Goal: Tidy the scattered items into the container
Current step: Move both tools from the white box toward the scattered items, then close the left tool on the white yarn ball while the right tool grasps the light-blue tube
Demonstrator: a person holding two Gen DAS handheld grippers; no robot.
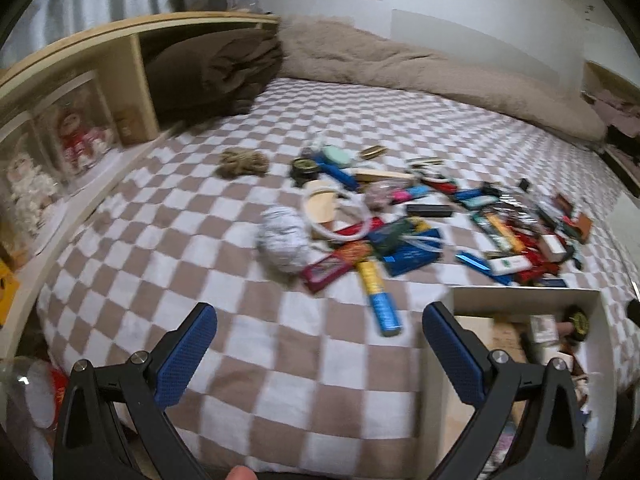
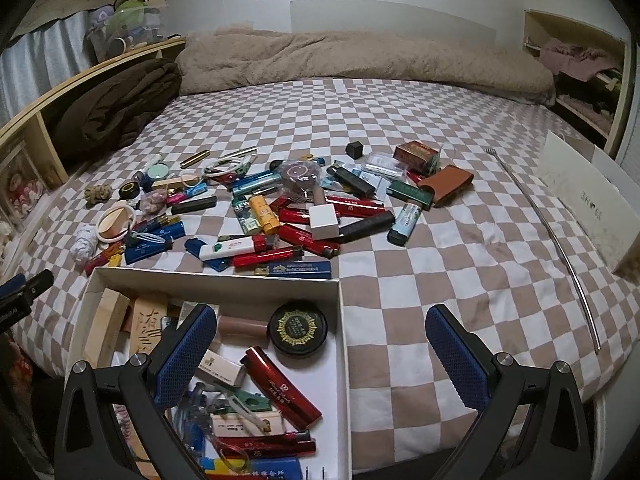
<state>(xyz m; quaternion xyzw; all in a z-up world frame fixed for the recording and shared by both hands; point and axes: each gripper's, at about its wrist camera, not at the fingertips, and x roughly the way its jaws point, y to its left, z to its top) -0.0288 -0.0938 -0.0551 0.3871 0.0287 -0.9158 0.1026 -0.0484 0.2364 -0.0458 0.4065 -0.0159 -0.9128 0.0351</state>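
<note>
A heap of scattered small items (image 2: 288, 208), mostly lighters, tins and little boxes, lies on the checkered bedspread (image 2: 440, 264). The same heap (image 1: 400, 224) shows blurred in the left wrist view. A white cardboard box (image 2: 216, 280) stands at the bed's near edge and holds several lighters, wooden blocks and a round black tin (image 2: 298, 327). My right gripper (image 2: 320, 348) is open, its left finger over the box, its right finger over the bedspread. My left gripper (image 1: 320, 344) is open and empty above bare bedspread, left of the box (image 1: 520, 292).
A long thin metal rod (image 2: 560, 240) and a white box lid (image 2: 588, 196) lie at the bed's right. A beige blanket (image 2: 360, 60) runs along the far edge. A wooden shelf (image 1: 132, 64) with a brown cloth borders the left side.
</note>
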